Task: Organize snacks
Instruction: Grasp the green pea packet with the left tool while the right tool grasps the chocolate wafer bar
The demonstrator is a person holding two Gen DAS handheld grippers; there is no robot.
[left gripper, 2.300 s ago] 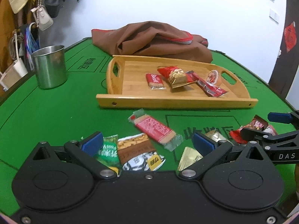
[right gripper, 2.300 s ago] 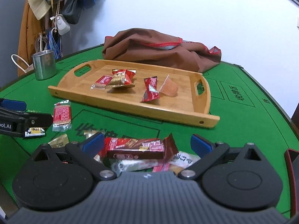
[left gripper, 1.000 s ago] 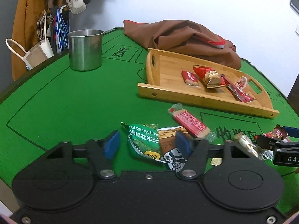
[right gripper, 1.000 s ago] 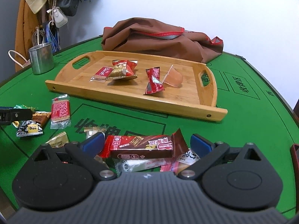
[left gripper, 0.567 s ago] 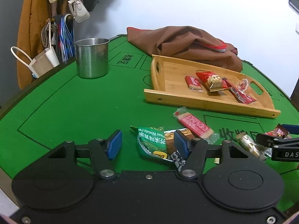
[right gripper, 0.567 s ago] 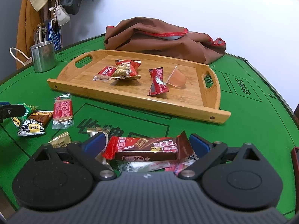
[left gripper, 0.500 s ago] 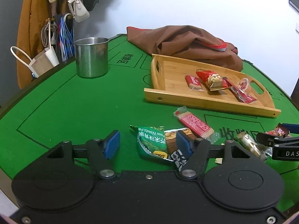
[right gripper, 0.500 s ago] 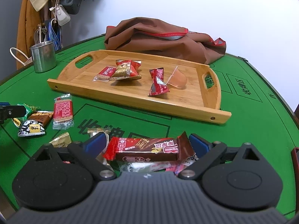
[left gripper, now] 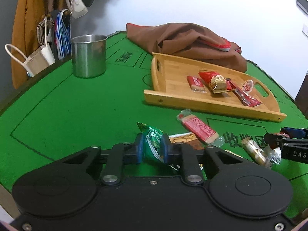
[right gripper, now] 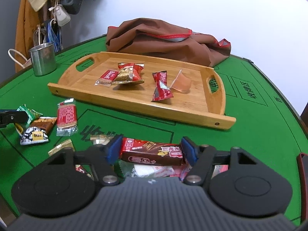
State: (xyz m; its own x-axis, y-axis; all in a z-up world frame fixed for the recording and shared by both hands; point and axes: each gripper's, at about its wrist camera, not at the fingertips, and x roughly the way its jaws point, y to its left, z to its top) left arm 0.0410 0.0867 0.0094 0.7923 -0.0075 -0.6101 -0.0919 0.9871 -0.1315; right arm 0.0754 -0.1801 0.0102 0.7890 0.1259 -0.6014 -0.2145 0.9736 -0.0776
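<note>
My left gripper (left gripper: 152, 148) is shut on a green wasabi-pea packet (left gripper: 152, 141) low over the green table. My right gripper (right gripper: 152, 150) has closed its blue pads against both ends of a brown-and-red chocolate bar (right gripper: 152, 152) that lies on a pile of snacks. A wooden tray (right gripper: 134, 98) stands beyond, holding a red biscuit pack (right gripper: 107, 76), a gold-and-red nut pack (right gripper: 129, 74), a red bar (right gripper: 160, 86) and a jelly cup (right gripper: 182, 84). A red wafer (right gripper: 66, 119) and a brown snack (right gripper: 37, 130) lie on the table to the left.
A steel cup (left gripper: 88, 55) stands at the back left. A brown cloth bag (right gripper: 163, 40) lies behind the tray. Gold candies (left gripper: 254, 152) lie near the right gripper. Bags and a coat hang by the wall at the left (left gripper: 46, 34).
My left gripper has closed on the green packet. My right gripper has narrowed until its pads meet the ends of the chocolate bar. Both have shifted slightly.
</note>
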